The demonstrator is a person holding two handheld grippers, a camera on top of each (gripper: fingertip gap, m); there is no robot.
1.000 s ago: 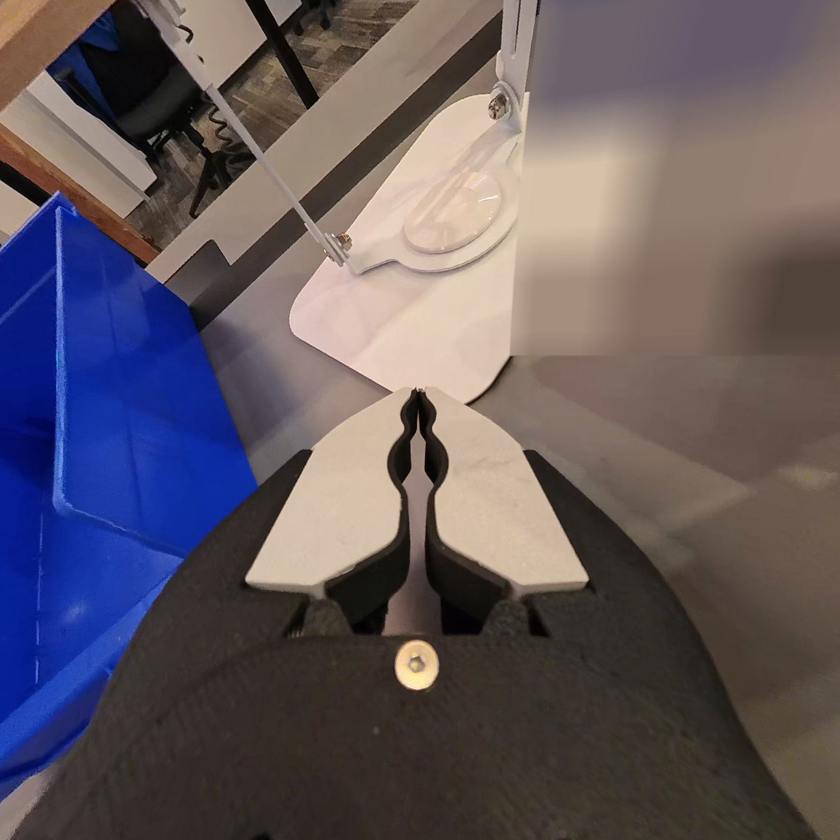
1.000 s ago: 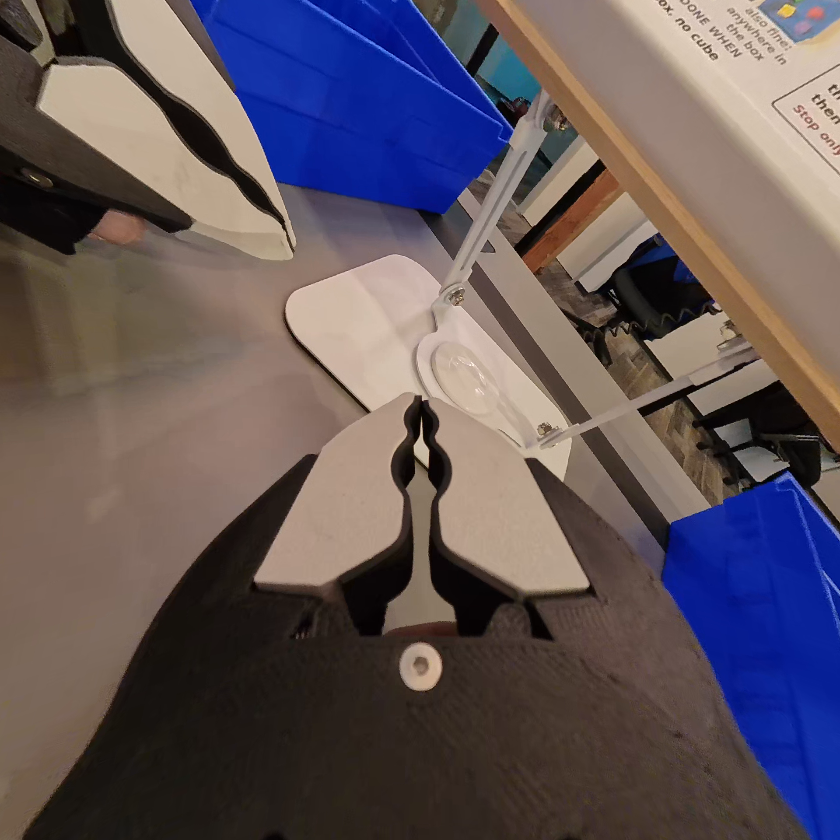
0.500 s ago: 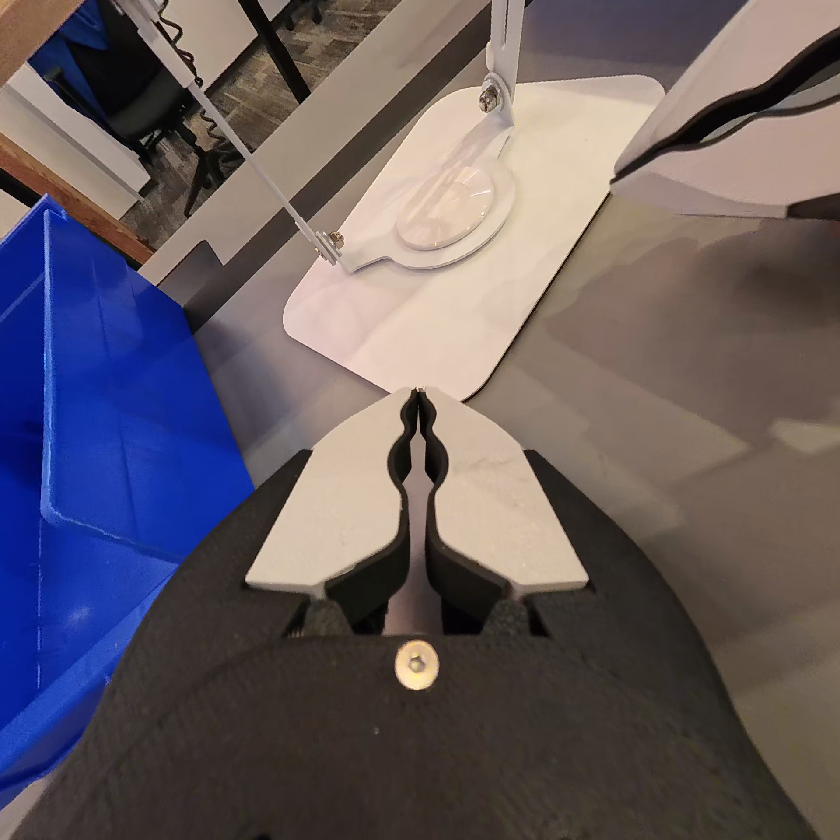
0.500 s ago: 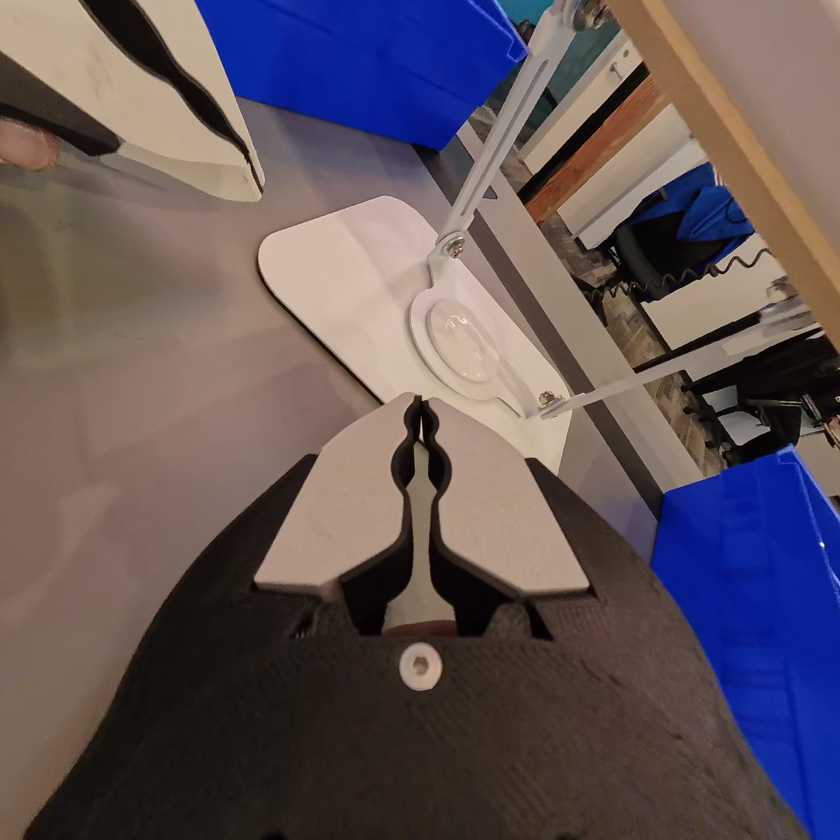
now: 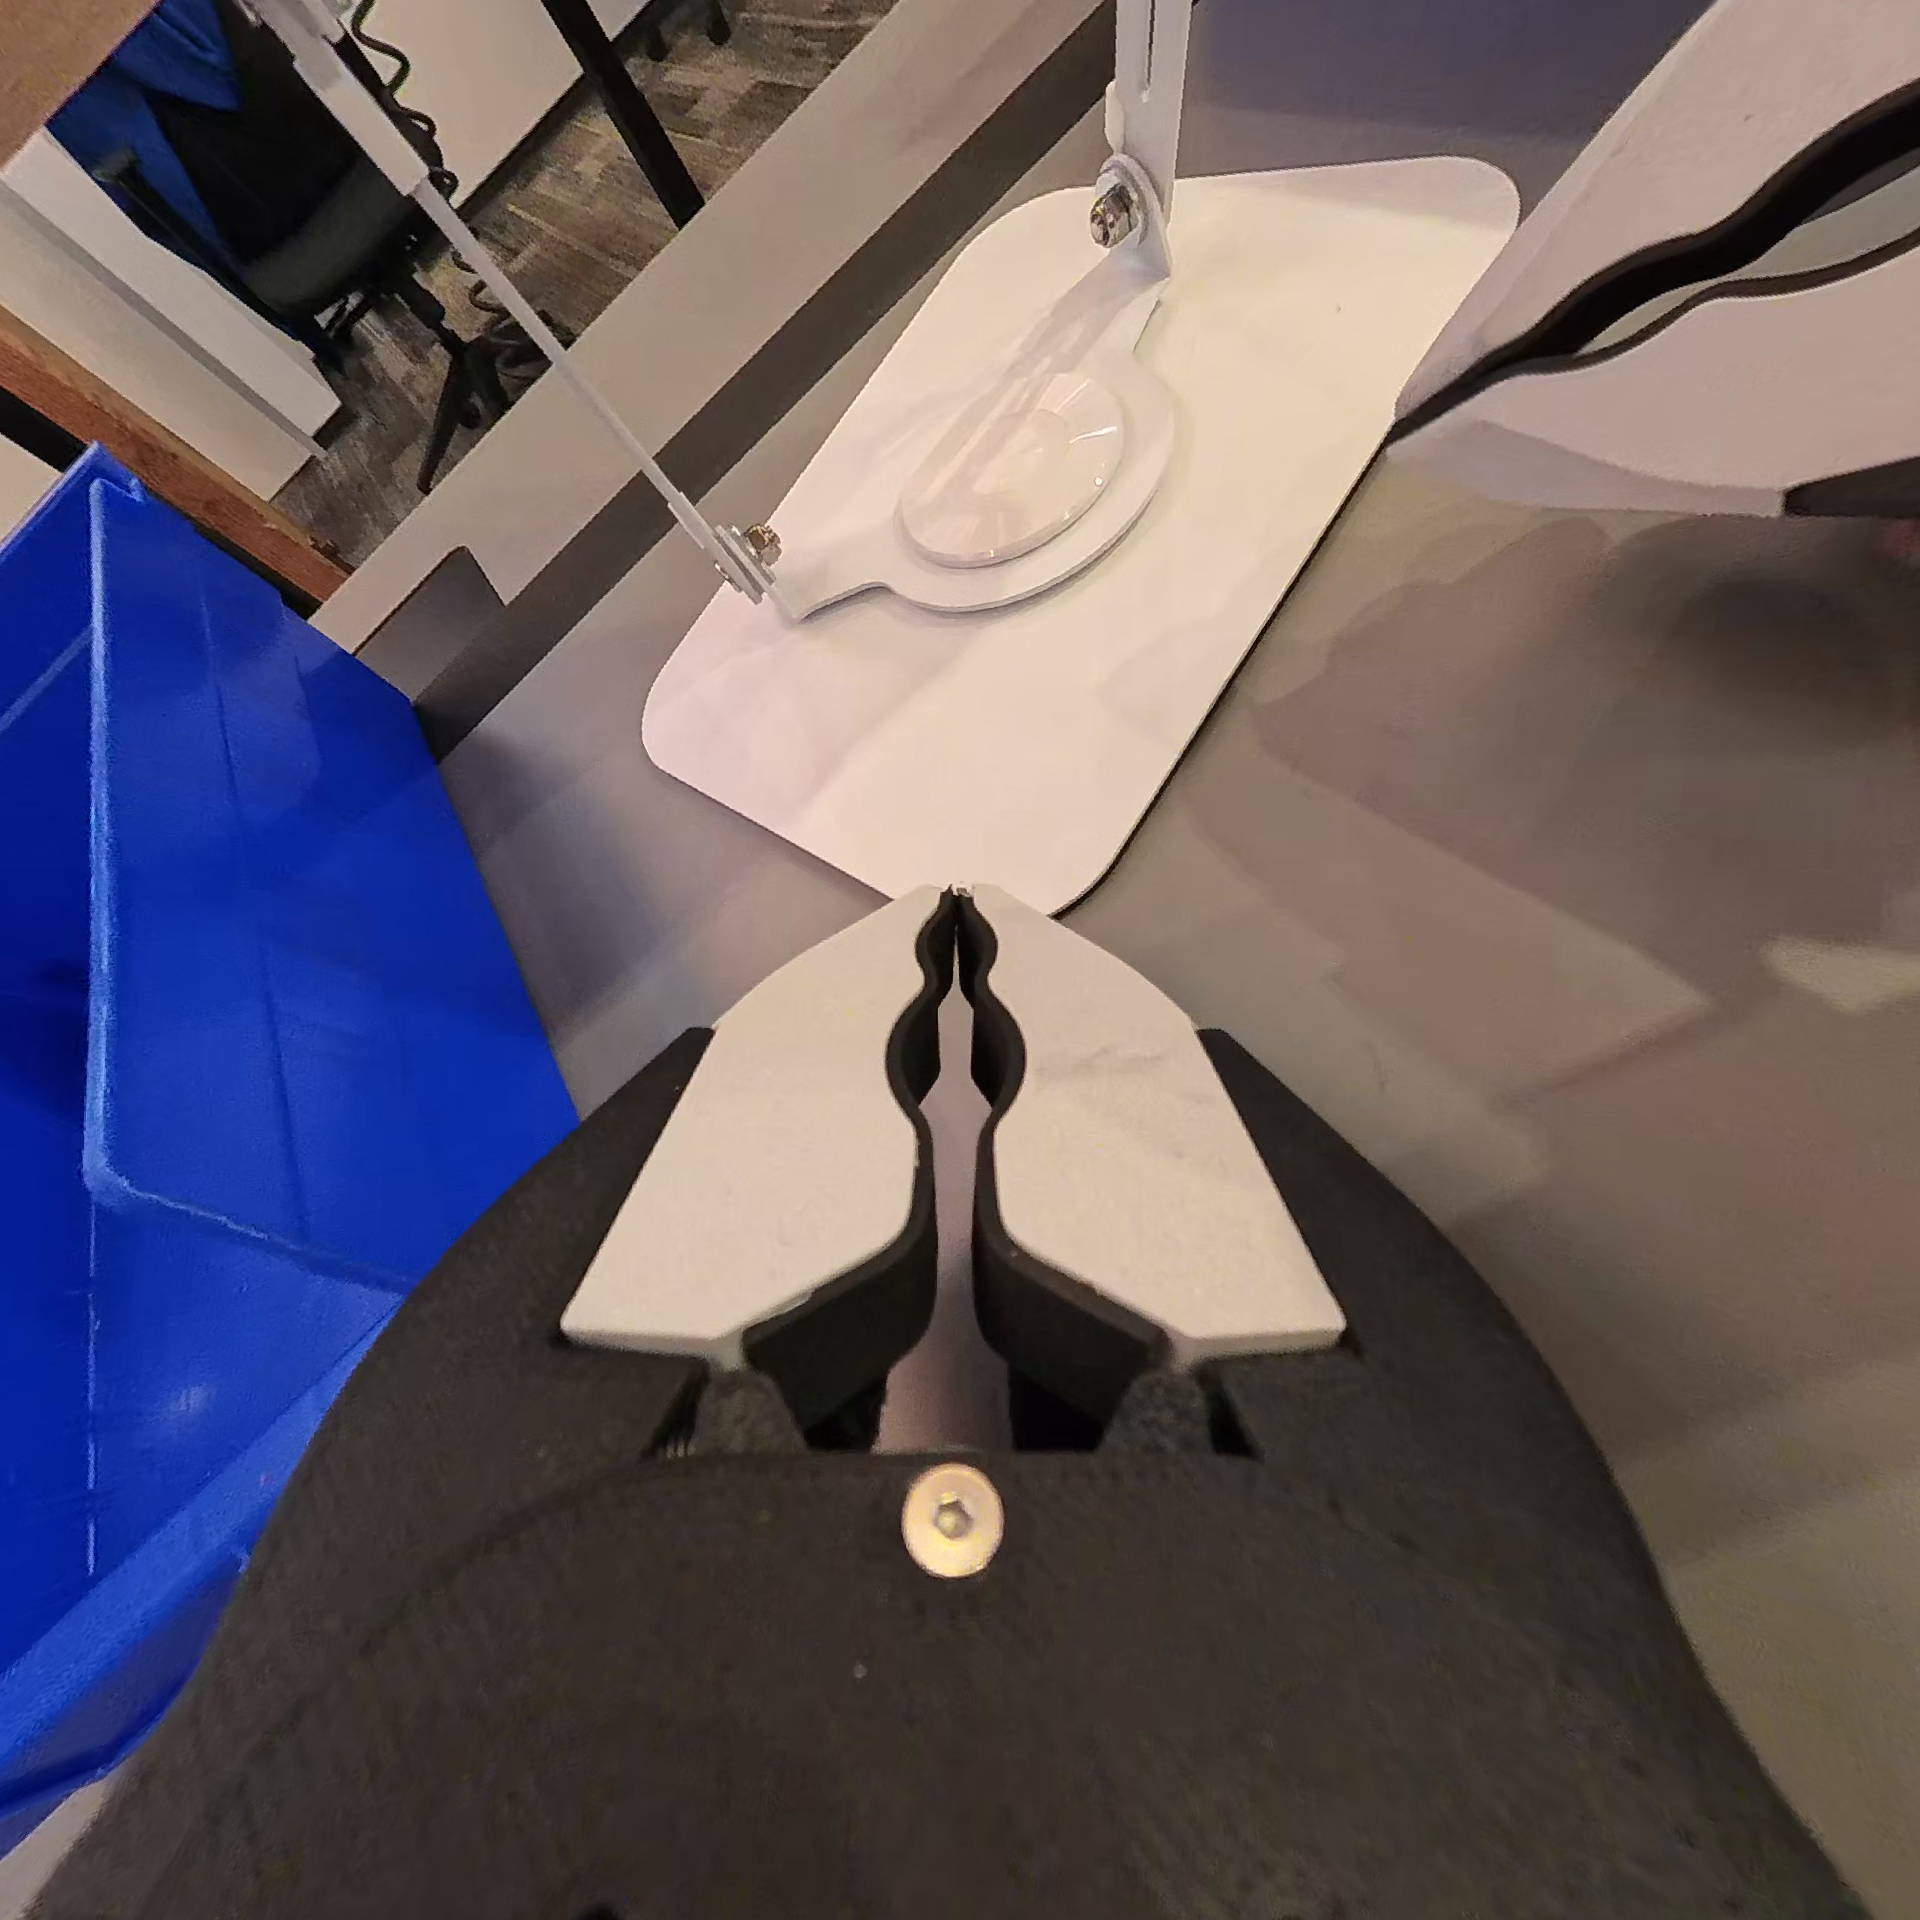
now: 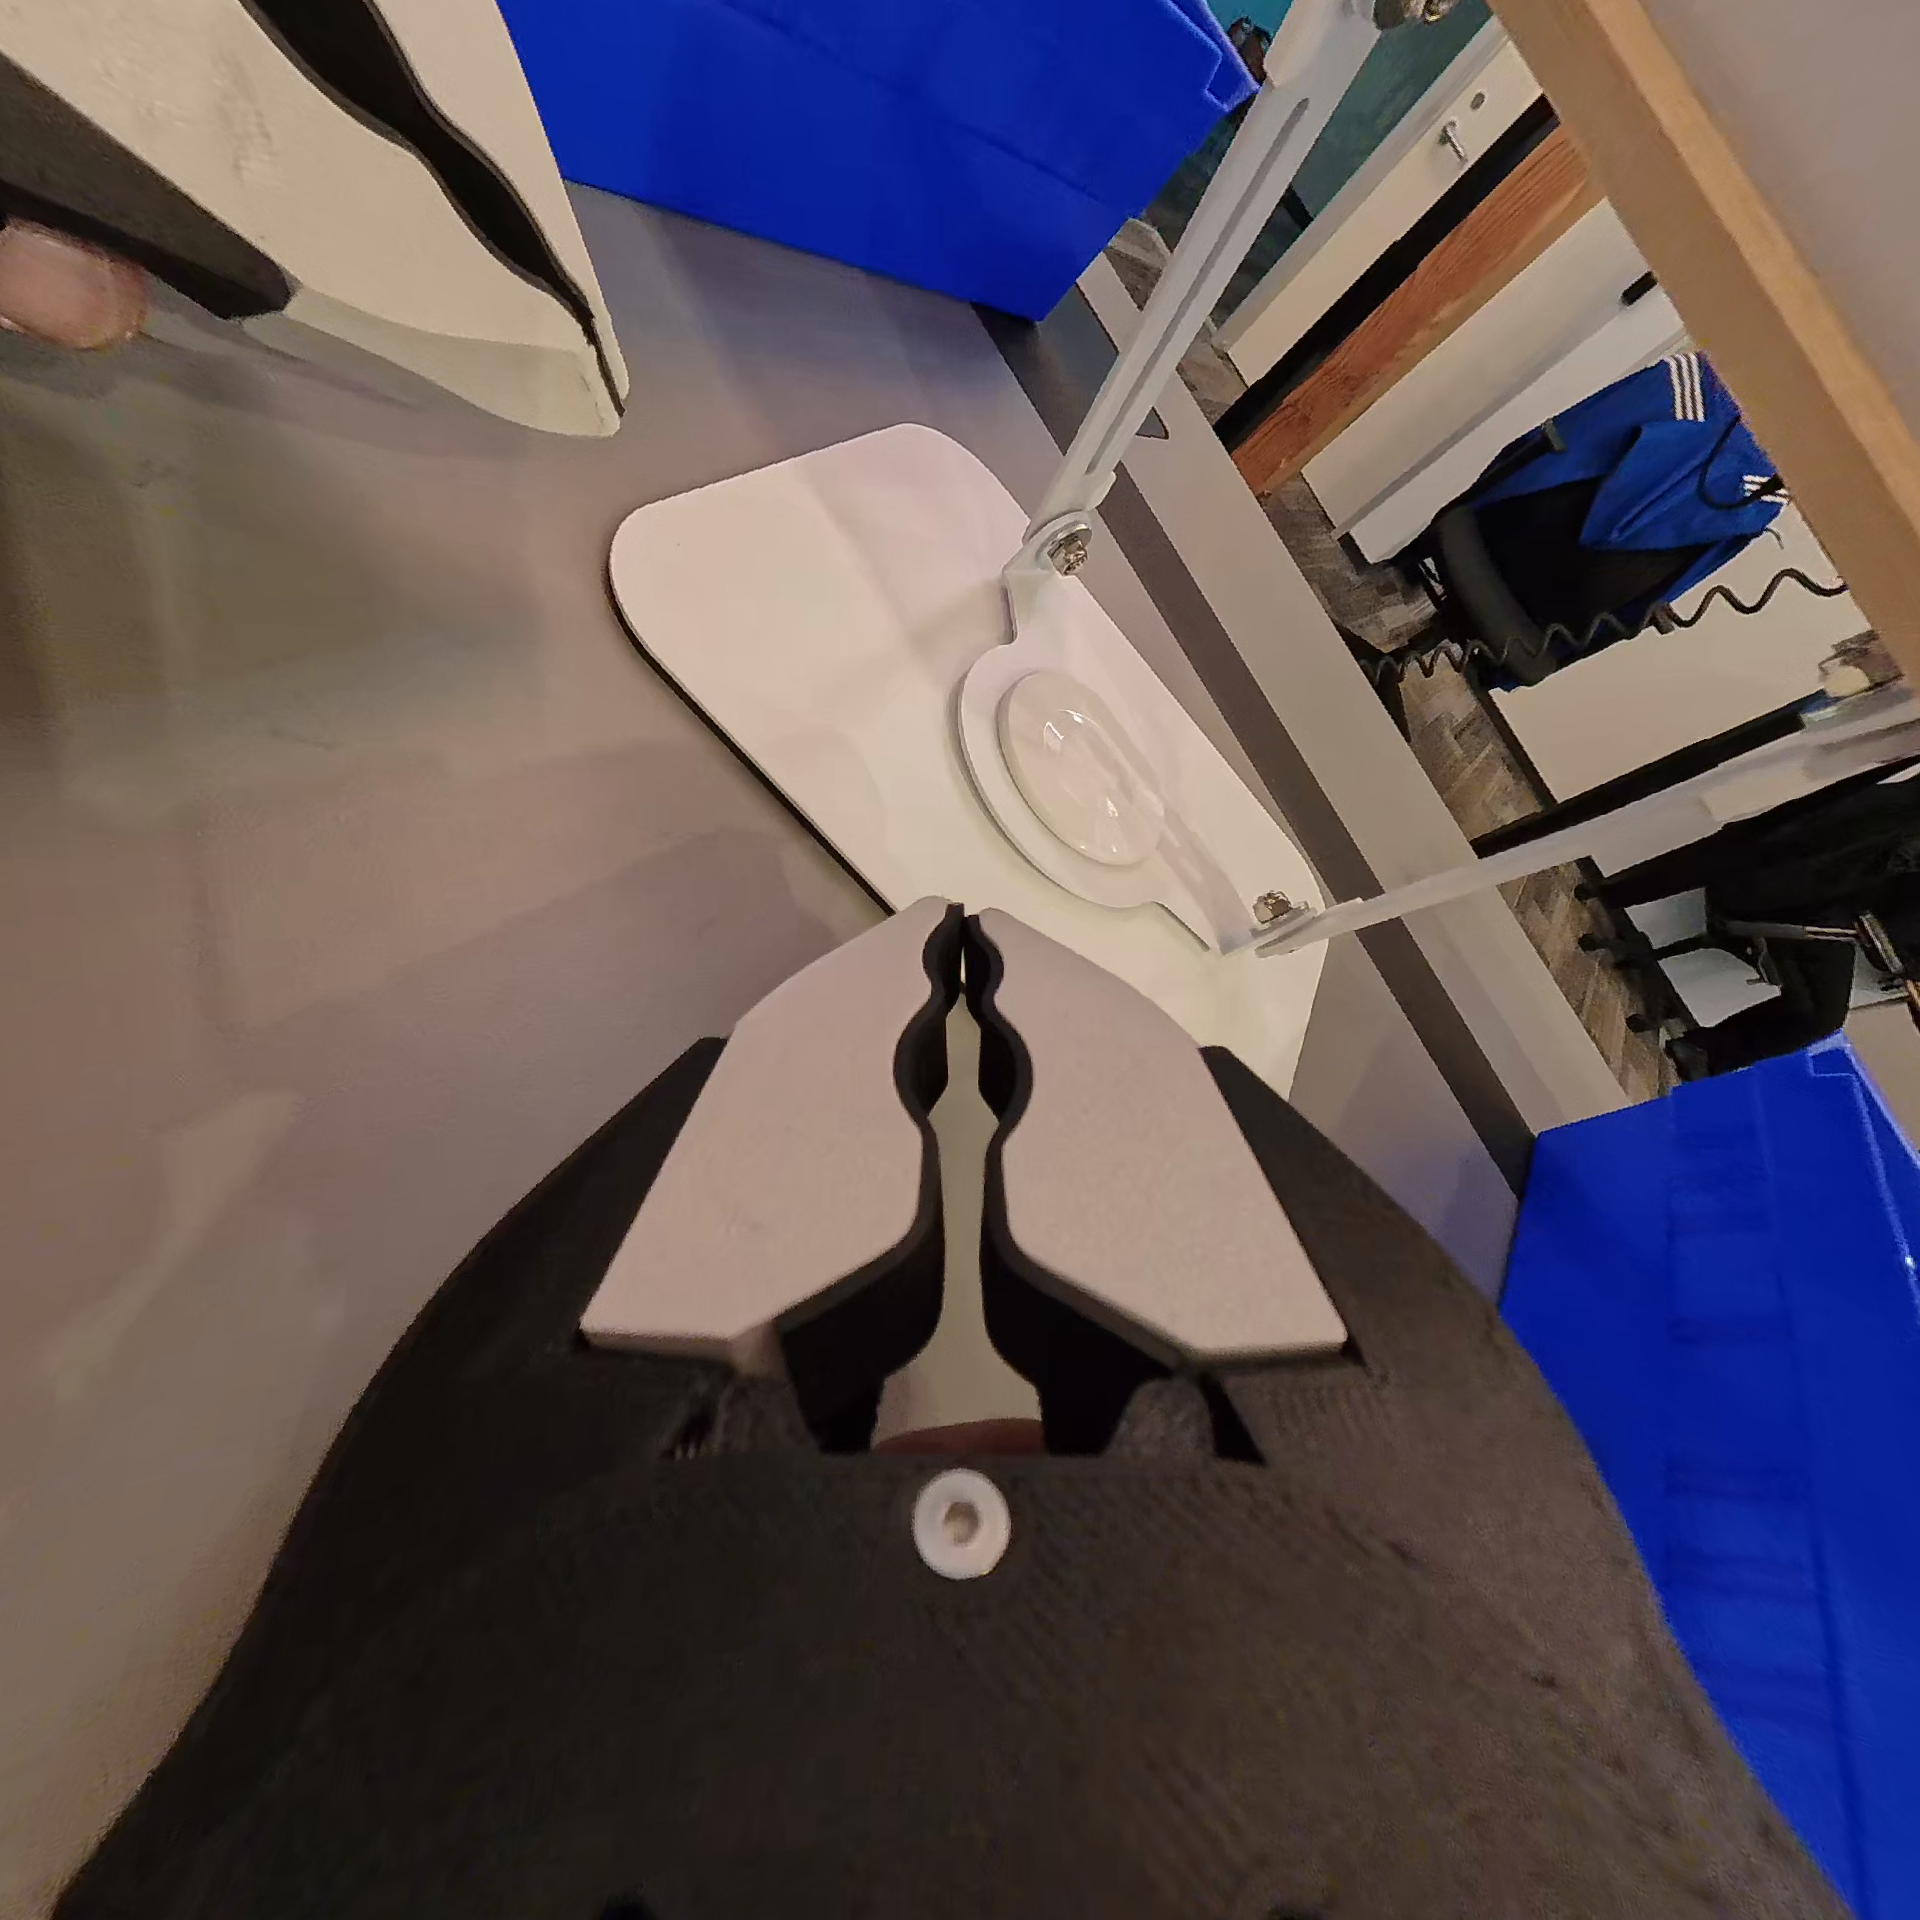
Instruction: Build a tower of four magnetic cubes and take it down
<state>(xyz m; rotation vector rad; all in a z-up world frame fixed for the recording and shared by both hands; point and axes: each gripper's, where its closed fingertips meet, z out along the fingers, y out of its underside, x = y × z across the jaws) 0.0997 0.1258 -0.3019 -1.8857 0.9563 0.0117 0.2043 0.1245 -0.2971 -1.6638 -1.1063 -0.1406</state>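
No magnetic cube shows in either view. My left gripper [image 5: 958, 894] is shut and empty, its tips over the near edge of a white base plate [image 5: 1039, 748] on the grey table. My right gripper [image 6: 958, 914] is shut and empty, its tips at the near edge of the same white plate [image 6: 810, 623]. The right gripper also shows at the upper right of the left wrist view [image 5: 1704, 343], and the left gripper at the upper left of the right wrist view [image 6: 457, 208]; both look shut there.
A white stand with thin arms [image 5: 1143, 135] and a round clear disc [image 5: 1013, 478] is bolted to the plate. A blue bin [image 5: 208, 1039] stands at my left; blue bins [image 6: 873, 135] [image 6: 1745, 1455] flank the right wrist view. A wooden-edged shelf [image 6: 1714, 208] hangs overhead. The tips of one gripper are about 11 cm away from the tips of the other.
Both grippers stayed shut. The right gripper has shifted so the plate sits lower and nearer in its view; in the left wrist view the right gripper has come into sight at the upper right.
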